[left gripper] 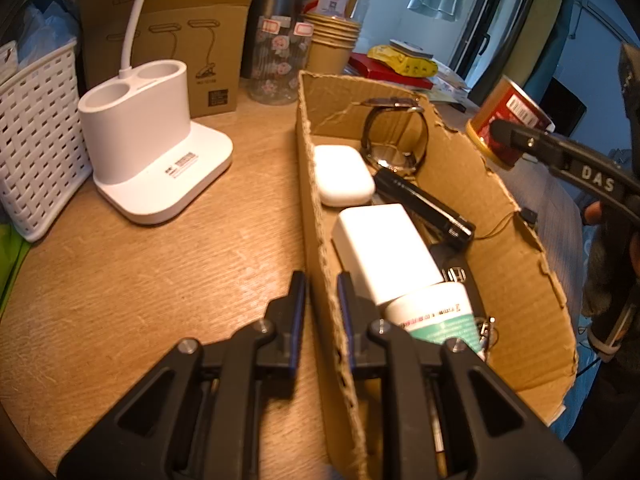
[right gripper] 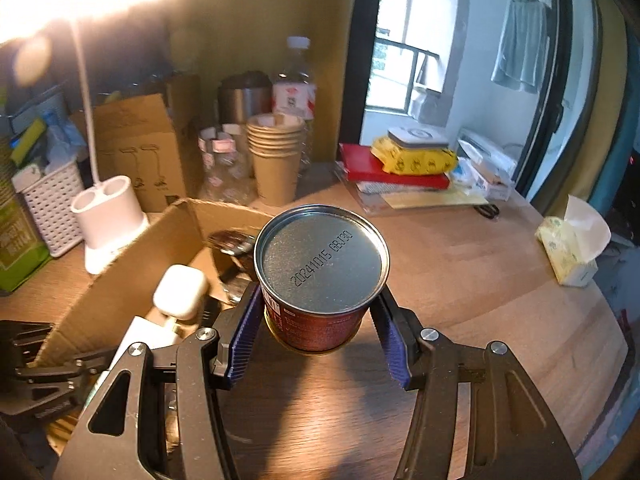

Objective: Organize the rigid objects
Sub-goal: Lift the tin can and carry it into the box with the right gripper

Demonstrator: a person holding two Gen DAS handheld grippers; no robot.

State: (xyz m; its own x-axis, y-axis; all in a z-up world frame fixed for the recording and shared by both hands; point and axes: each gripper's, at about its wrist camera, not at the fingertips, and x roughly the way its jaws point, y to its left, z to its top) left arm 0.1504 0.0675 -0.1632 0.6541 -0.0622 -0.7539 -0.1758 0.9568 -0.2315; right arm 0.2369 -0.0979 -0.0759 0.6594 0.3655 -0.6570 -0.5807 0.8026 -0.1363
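1. A white plastic lamp base [left gripper: 154, 152] with two round wells is sitting near the worktop's [left gripper: 160, 272] left edge.
2. The left gripper [left gripper: 321, 296] is clamping the corrugated box's [left gripper: 516, 264] left wall.
3. Inside are lying a white earbud case [left gripper: 343, 176], one white block [left gripper: 386, 252], a black cylinder [left gripper: 424, 206] and a watch [left gripper: 394, 136].
4. The right gripper [right gripper: 316, 316] is pinching one red metal can [right gripper: 320, 272], stamped "20241015", in the air beside the box's right wall.

Left gripper [left gripper: 322, 300] pinches nearly closed; right gripper [right gripper: 316, 332] is clamped, raised
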